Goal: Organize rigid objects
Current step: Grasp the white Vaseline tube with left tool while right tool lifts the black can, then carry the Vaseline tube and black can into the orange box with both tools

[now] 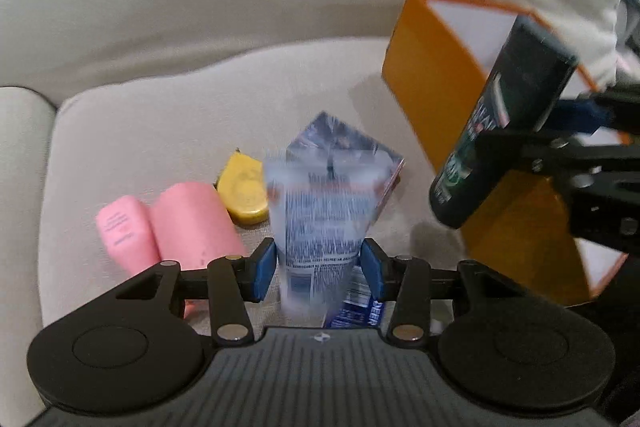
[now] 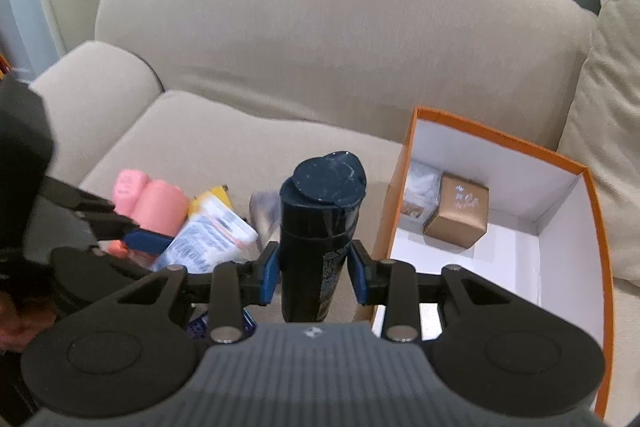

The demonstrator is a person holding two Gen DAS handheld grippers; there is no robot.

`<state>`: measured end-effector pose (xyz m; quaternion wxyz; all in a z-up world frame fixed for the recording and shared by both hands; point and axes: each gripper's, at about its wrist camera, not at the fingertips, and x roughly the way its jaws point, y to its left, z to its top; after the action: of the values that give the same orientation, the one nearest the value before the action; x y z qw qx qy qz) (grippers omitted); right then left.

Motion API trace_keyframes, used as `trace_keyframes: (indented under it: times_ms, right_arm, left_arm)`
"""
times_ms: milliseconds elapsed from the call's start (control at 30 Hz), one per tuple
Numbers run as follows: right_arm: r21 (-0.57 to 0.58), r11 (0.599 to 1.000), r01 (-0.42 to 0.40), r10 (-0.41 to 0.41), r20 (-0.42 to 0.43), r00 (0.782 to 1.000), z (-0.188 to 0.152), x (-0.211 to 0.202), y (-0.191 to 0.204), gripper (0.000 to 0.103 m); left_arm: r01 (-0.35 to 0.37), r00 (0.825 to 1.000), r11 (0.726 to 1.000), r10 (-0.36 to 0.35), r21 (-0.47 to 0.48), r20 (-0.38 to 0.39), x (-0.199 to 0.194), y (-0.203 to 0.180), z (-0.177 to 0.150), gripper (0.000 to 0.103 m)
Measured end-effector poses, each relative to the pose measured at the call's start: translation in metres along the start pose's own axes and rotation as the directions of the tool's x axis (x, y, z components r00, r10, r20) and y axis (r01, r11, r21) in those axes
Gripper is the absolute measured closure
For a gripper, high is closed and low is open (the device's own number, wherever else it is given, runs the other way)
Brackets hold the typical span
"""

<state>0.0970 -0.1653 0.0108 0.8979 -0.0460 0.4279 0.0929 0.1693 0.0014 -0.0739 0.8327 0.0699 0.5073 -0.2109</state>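
I have a dark bottle [image 2: 320, 227] clamped upright in my right gripper [image 2: 316, 273], its blue pads pressed against both sides of the body and its flip cap pointing away from the camera. It hangs above the sofa seat, just left of the orange box [image 2: 596, 227]. From the left wrist view the same bottle [image 1: 500, 131] shows tilted in front of the box [image 1: 432, 75], with the right gripper [image 1: 532, 143] reaching in from the right edge.

My left gripper [image 1: 320, 269] holds a white tube with dense blue print [image 1: 320, 223], blurred, its narrow end down between the blue pads; both pads sit against its sides. In the right wrist view that tube [image 2: 208, 237] lies slanted behind the left gripper's blue fingers [image 2: 146, 241].

Beside the tube, on the seat cushion [image 1: 168, 131], lie two pink containers [image 1: 160, 227] touching each other, and just behind them a yellow rounded item [image 1: 244, 191]. A blue-labelled package [image 1: 354, 307] peeks out under the left gripper.

The box stands open with a white interior. In its far corner sit a brown carton [image 2: 458, 213] and, touching its left side, a whitish packet [image 2: 418, 187]. A pale cushion [image 2: 608, 131] leans to the right of the box.
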Motion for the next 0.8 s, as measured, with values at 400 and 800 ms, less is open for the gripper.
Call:
trace_keyframes:
  times_ms: [400, 800]
  right_arm:
    - [0.099, 0.993, 0.057, -0.072, 0.153, 0.986, -0.006, -0.078, -0.031, 0.065]
    - [0.199, 0.964, 0.179, -0.181, -0.008, 0.983, -0.045, -0.064, -0.126, 0.065]
  left_arm:
    - [0.04, 0.975, 0.995, -0.06, 0.093, 0.214, -0.085, -0.067, 0.037, 0.051]
    - [0.084, 0.969, 0.937, -0.157, 0.34, 0.192, -0.051, -0.159, 0.075, 0.051]
